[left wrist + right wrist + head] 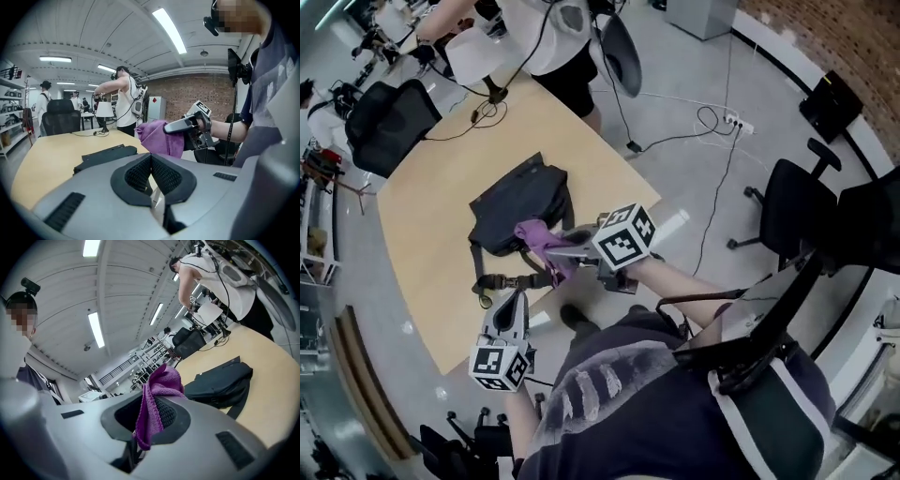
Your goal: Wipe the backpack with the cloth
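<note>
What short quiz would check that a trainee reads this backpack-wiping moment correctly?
1. True or false: the left hand-held gripper holds the purple cloth.
2. The black backpack lies on: A an office chair; B the wooden table; C the floor.
3. Fill in: the jaws of the right hand-held gripper are shut on the ____.
Key: 1 false, its jaws are together with nothing between them; 2 B; 3 purple cloth.
</note>
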Tool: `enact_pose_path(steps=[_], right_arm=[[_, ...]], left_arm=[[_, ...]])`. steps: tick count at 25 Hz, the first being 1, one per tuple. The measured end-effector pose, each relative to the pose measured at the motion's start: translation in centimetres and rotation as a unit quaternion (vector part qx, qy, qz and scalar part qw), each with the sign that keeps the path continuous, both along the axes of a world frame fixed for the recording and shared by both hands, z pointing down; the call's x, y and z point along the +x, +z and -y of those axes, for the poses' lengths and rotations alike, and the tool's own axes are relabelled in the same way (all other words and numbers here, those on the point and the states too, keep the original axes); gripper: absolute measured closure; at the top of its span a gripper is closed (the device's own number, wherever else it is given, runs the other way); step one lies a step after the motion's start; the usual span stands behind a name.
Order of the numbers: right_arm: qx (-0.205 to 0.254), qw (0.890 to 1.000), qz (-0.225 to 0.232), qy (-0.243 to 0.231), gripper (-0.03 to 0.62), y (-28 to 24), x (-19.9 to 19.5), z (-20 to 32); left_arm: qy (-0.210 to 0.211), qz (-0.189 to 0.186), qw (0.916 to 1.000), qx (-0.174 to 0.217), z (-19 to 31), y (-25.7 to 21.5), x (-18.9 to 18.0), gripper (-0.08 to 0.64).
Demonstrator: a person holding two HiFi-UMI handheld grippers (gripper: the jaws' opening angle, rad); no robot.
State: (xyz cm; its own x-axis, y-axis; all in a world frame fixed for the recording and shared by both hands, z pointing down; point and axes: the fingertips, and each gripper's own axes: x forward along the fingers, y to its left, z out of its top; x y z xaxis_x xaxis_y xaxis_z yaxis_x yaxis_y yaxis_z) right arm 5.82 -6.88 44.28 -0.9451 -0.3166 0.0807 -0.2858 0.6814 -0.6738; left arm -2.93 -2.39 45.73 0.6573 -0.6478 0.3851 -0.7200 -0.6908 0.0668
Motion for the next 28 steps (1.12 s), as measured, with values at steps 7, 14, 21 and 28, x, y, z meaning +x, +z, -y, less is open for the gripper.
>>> enact_pose_path(steps=[7, 14, 21, 28], right_arm=[[0.018, 0.999, 0.033, -0.026, 0.563, -2.1, 0.4, -2.9], [0.048, 0.998, 0.028, -0.017, 0.561, -3.8, -0.9, -5.9], [0.049, 0.999, 0.012, -0.014, 0.563, -4.2, -6.0, -10.4], [0.045, 0.999, -0.024, -0.019, 0.562, -3.5, -12.5, -16.5]], left_arm=[[-0.030, 0.008, 0.9994, -0.017, -3.4, -0.2, -0.4, 0.552], [-0.005, -0.005, 0.9998, 0.017, -4.7, -2.4, -0.4, 0.552], [-0.019, -0.006, 0.9993, 0.032, -9.4, -2.6, -6.6, 0.552], [-0.040, -0.036, 0.9978, 0.038, -15.2, -1.3, -13.9, 0.552]])
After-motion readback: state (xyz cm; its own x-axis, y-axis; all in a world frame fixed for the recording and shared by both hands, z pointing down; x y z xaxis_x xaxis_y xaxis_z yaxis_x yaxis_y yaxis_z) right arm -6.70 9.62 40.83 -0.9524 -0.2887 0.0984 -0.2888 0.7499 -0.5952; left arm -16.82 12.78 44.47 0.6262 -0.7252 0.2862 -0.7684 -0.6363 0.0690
